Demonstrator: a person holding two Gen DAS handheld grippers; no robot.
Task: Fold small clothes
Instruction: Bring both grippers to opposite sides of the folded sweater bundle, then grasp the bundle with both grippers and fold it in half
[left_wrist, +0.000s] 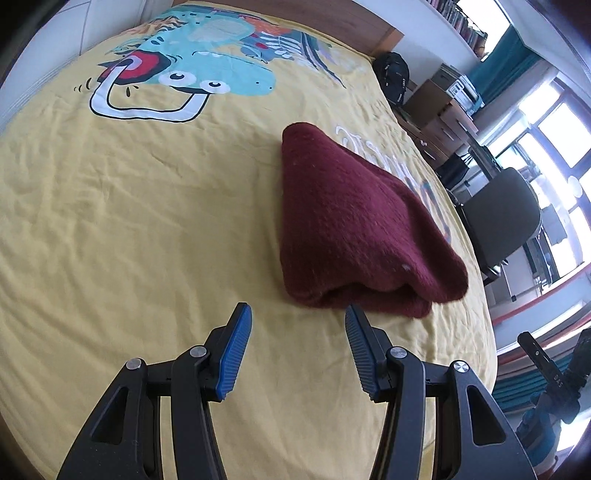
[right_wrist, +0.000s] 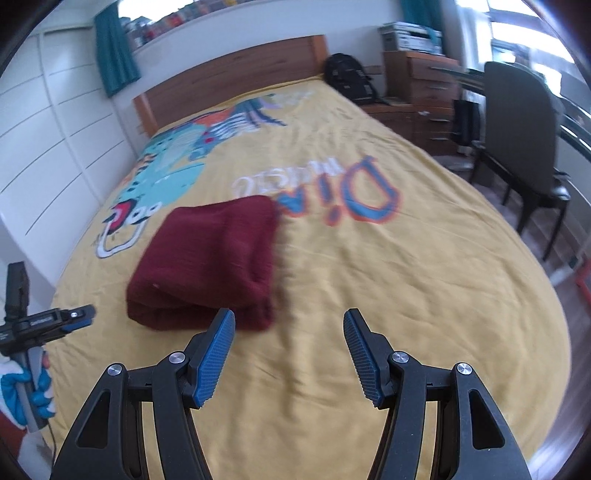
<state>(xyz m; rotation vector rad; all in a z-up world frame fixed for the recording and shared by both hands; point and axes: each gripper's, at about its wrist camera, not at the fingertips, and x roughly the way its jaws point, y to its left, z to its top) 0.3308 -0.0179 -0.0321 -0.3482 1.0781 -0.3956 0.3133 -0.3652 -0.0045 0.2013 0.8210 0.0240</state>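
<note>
Maroon garment (left_wrist: 354, 229) folded on yellow bedspread (left_wrist: 129, 221); both tools (left_wrist: 298, 314) (right_wrist: 289, 319) spread, empty.

A bedroom in daylight

We see a bed (right_wrist: 424, 258) with a yellow printed cover and a wooden headboard (right_wrist: 236, 74) against a white wall. Teal curtains (right_wrist: 114, 48) hang up high beside a shelf of books (right_wrist: 177, 20). A black backpack (right_wrist: 349, 75) leans near wooden drawers (right_wrist: 424, 85), a dark chair (right_wrist: 524, 147) stands by bright windows (left_wrist: 554, 147), and white panelled cupboards (right_wrist: 55, 147) line the other side.
</note>
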